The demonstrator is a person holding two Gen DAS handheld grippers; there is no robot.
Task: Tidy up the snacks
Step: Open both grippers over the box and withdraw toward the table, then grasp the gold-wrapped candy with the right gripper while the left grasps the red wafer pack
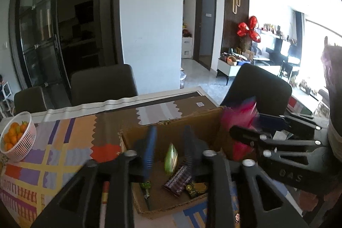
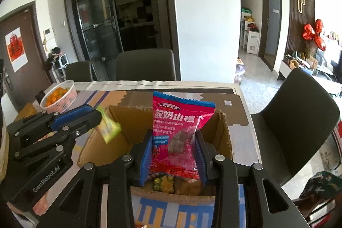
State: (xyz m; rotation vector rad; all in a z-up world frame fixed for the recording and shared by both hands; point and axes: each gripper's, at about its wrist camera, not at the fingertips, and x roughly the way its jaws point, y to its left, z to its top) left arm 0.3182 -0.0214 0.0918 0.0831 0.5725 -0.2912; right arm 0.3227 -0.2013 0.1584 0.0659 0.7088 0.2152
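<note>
An open cardboard box [image 1: 171, 131] [image 2: 128, 119] sits on the patterned tablecloth. Inside lie a dark chocolate bar [image 1: 177, 182] and other small packets [image 1: 197, 188]. My left gripper [image 1: 168, 146] is open over the box, and a small green packet [image 1: 171, 158] [image 2: 108, 128] is blurred in the air between its fingers, loose. My right gripper [image 2: 174, 153] is shut on an upright pink hawthorn snack bag [image 2: 178, 138] [image 1: 241, 121] above the box's near right side. The left gripper [image 2: 94, 116] also shows at the left of the right wrist view.
A white basket of small oranges [image 1: 16, 139] [image 2: 59, 97] stands at the table's left. Dark chairs [image 1: 102, 82] [image 2: 295, 121] stand behind and to the right of the table. A blue-patterned packet [image 2: 171, 211] lies in front of the box.
</note>
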